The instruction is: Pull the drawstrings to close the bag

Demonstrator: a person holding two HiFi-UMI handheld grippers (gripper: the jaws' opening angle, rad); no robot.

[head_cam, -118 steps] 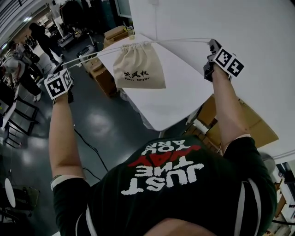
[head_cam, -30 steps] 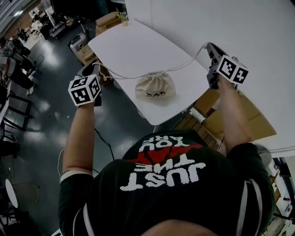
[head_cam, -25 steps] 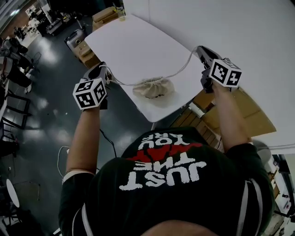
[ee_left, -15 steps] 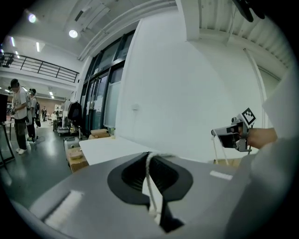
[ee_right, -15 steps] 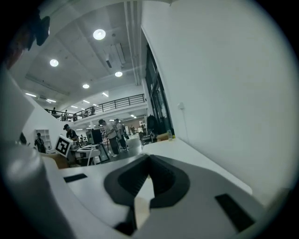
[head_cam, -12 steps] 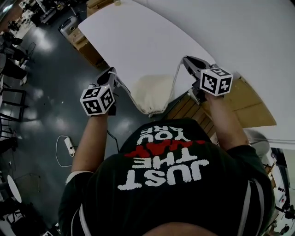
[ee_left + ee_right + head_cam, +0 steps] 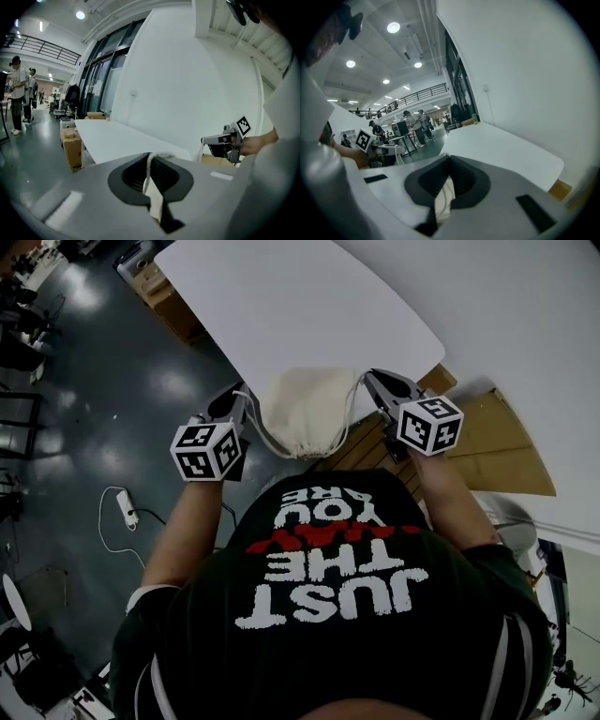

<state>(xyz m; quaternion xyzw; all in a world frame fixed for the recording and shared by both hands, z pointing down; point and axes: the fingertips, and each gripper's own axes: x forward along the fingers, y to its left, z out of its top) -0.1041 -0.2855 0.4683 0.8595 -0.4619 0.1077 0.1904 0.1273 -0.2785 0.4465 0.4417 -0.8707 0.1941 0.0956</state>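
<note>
Where the left gripper [image 7: 240, 397] is concerned, jaws are closed tight on the left drawstring [image 7: 259, 435]. In the left gripper view the white cord [image 7: 149, 165] runs up out of the dark pad recess of that gripper [image 7: 150, 161] and over its front edge.

Right gripper [image 7: 369, 381]: jaws likewise clamped, with the right drawstring [image 7: 353, 407] pinched between them. In the right gripper view, thin white strands [image 7: 443, 196] sit in the cleft of the pads [image 7: 446, 180].

Marker cubes: one on each gripper, left [image 7: 207, 450] and right [image 7: 429, 424].

Bag [image 7: 305, 411]: cream cloth, between the two grippers, at the near edge of the table [image 7: 281, 296] and overlapping that edge in the head view. Both drawstrings curve down to its gathered end, which is the end nearest the person. Whether it rests on the table or hangs free cannot be told.

Cross-sightings: the right gripper [image 7: 224, 139] shows in the left gripper view, and the left gripper [image 7: 382, 150] in the right gripper view.

Surroundings: white tabletop; white wall [image 7: 525, 306]; flattened cardboard [image 7: 497, 442] to the right, below the table; a cardboard box [image 7: 72, 147] beside the table; dark glossy floor [image 7: 94, 418]; a power strip [image 7: 124, 512] with its cable on the floor; people standing far off [image 7: 412, 123].
</note>
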